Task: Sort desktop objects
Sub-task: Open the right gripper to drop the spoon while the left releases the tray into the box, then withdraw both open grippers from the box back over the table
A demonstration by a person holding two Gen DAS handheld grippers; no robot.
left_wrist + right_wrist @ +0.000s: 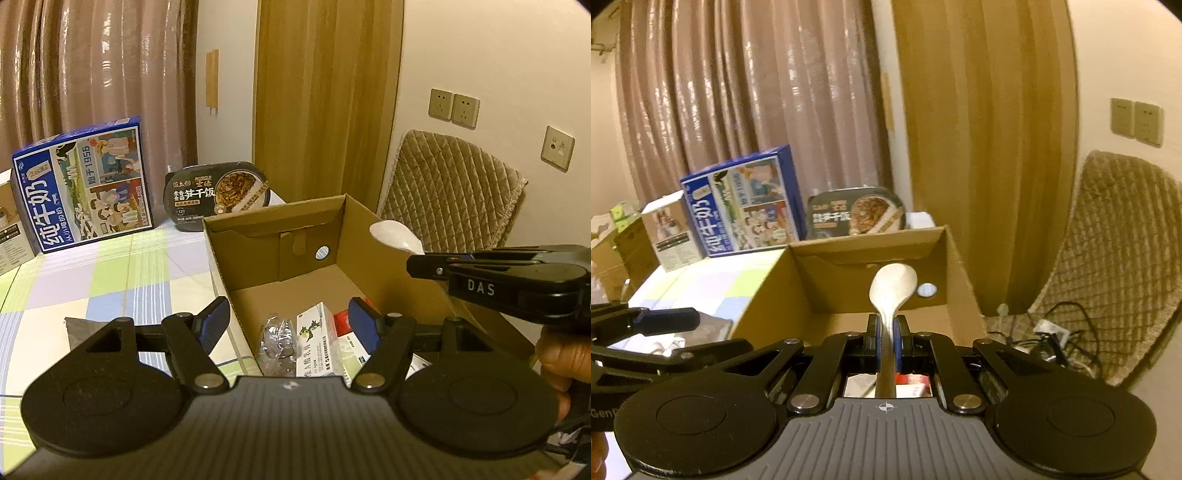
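An open cardboard box stands on the chequered tablecloth. Inside it lie a crumpled clear wrapper, a white and green medicine box and a red and white packet. My left gripper hangs open over these with nothing pressed between its blue pads; its left finger is outside the box's left wall. My right gripper is shut on the handle of a white spoon, held above the box with the bowl pointing forward.
A blue milk carton case and a black ready-meal tub stand behind the box. A grey packet lies on the cloth at left. A quilted chair back and cables are on the right.
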